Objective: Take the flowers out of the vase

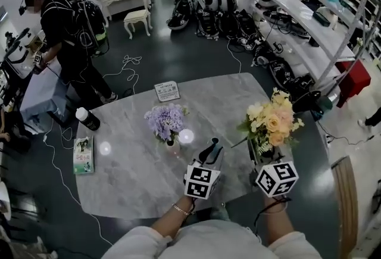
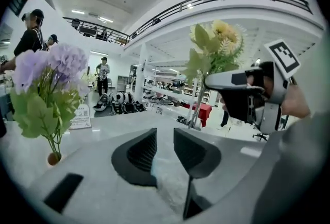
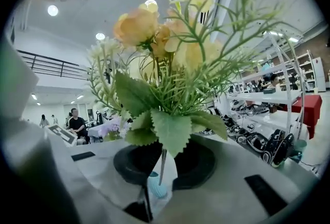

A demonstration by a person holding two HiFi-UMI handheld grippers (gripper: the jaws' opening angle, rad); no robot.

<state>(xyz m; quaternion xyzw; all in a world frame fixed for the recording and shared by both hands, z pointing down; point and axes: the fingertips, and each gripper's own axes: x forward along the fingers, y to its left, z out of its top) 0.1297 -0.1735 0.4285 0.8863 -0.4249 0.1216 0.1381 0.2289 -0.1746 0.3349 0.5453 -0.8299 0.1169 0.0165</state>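
Note:
A yellow and peach bouquet (image 1: 272, 122) is held up over the right side of the grey marble table (image 1: 131, 180). My right gripper (image 1: 260, 155) is shut on its thin green stem (image 3: 162, 165), with leaves and blooms (image 3: 154, 27) filling the right gripper view. No vase shows under this bouquet. In the left gripper view the same bouquet (image 2: 214, 45) hangs above the tabletop in my right gripper (image 2: 242, 95). Purple flowers (image 1: 166, 120) stand in a small brown vase (image 1: 172, 146) at mid-table. My left gripper (image 1: 211, 149) hovers just right of them, open, with nothing between its pads (image 2: 143, 152).
A dark bottle with a white cap (image 1: 87, 118), a green booklet (image 1: 83, 154) and a printed card (image 1: 167, 91) lie on the table's left and far parts. A person with a backpack (image 1: 65, 28) stands at the far left. Cables and gear cover the floor beyond; shelving (image 1: 309, 19) runs along the right.

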